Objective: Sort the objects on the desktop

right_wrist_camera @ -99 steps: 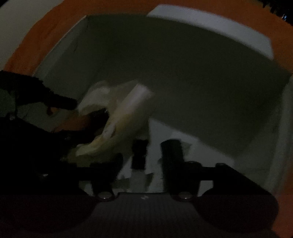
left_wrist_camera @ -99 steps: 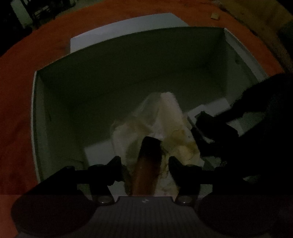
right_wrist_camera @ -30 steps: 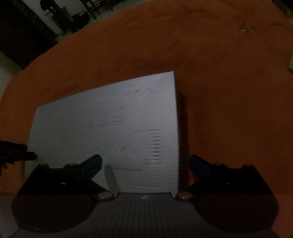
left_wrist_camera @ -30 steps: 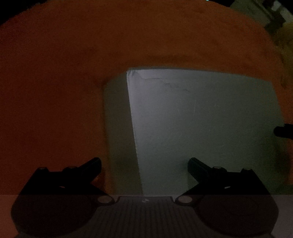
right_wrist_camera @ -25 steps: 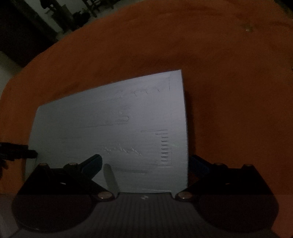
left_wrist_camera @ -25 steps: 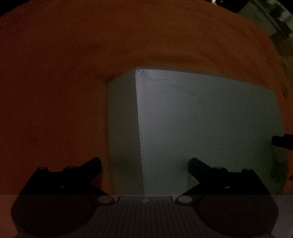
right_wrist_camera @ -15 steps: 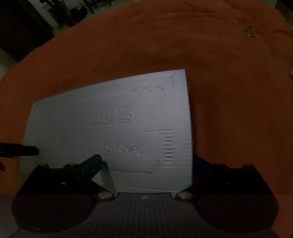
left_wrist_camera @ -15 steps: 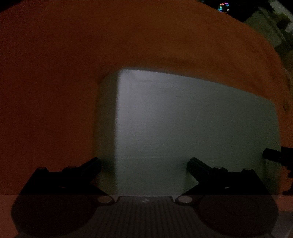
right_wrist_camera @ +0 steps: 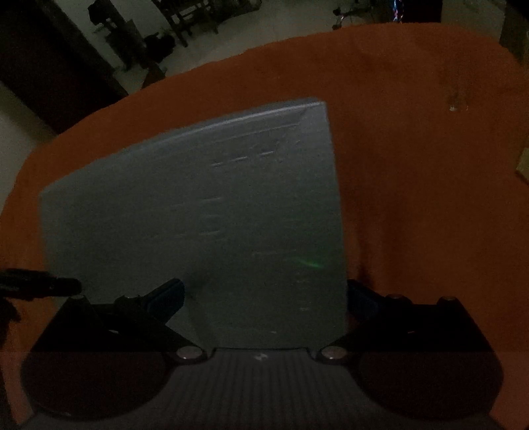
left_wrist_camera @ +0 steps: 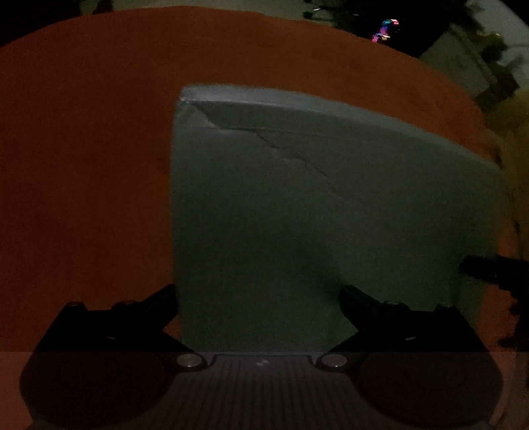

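Observation:
A closed white box (left_wrist_camera: 314,198) sits on the orange tablecloth (left_wrist_camera: 82,165), its lid creased near the far left corner. My left gripper (left_wrist_camera: 258,294) is open and straddles the box's left edge, one finger outside and one over the lid. In the right wrist view the same box (right_wrist_camera: 198,205) shows faint embossed lettering. My right gripper (right_wrist_camera: 264,294) is open astride the right edge. Each camera catches the other gripper's dark fingertip, at the right (left_wrist_camera: 489,268) and at the left (right_wrist_camera: 39,286). The box's contents are hidden.
A small pale object (right_wrist_camera: 454,106) lies on the cloth at the far right, and a tan item (right_wrist_camera: 524,165) shows at the frame edge. Something yellowish (left_wrist_camera: 515,149) is beyond the box. Dark furniture (right_wrist_camera: 109,20) stands past the table's far edge.
The box, open with a bag and items inside 3.3 s ago, is now closed. Over the last second both views tilted up, showing the box's far edge and more of the room.

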